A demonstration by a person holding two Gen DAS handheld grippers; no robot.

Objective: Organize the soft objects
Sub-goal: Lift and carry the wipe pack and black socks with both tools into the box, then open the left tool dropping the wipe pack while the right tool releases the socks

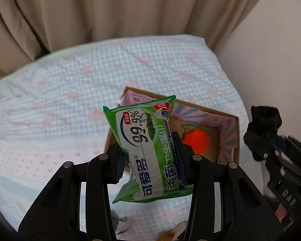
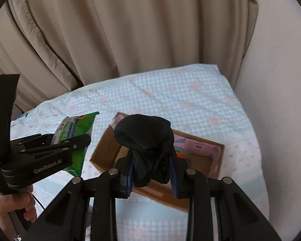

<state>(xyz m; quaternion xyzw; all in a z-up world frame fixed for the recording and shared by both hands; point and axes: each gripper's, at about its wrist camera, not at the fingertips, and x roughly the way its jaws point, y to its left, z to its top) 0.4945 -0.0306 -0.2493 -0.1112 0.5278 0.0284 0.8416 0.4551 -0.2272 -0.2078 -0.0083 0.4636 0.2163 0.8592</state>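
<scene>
Holding: two soft things at once, one in each gripper, both lifted off the bed.
Left gripper [image 1: 150, 156]: my jaws are clamped on the green wipes pack [image 1: 148, 150] from both sides, the pack standing roughly on end with its printed face toward the camera.
Wipes pack place: raised above the near left edge of the cardboard box [image 1: 228, 138], partly covering it in the left wrist view.
Right gripper [image 2: 152, 172]: my blue pads [image 2: 130, 176] squeeze a bunched black cloth [image 2: 144, 134], which bulges up above the fingertips.
Black cloth place: in the air over the near side of the cardboard box, hiding part of its inside.
Cardboard box: open-topped, lying on the checked bed cover [image 1: 70, 84], with pink printed lining along its walls.
Inside the box: an orange fuzzy ball [image 1: 195, 139] on the floor of it, seen past the wipes pack.
Behind the box: beige curtains [image 2: 120, 30] hang beyond the far edge of the bed cover.
Left of the box: in the right wrist view my left gripper sits there with the pack.
</scene>
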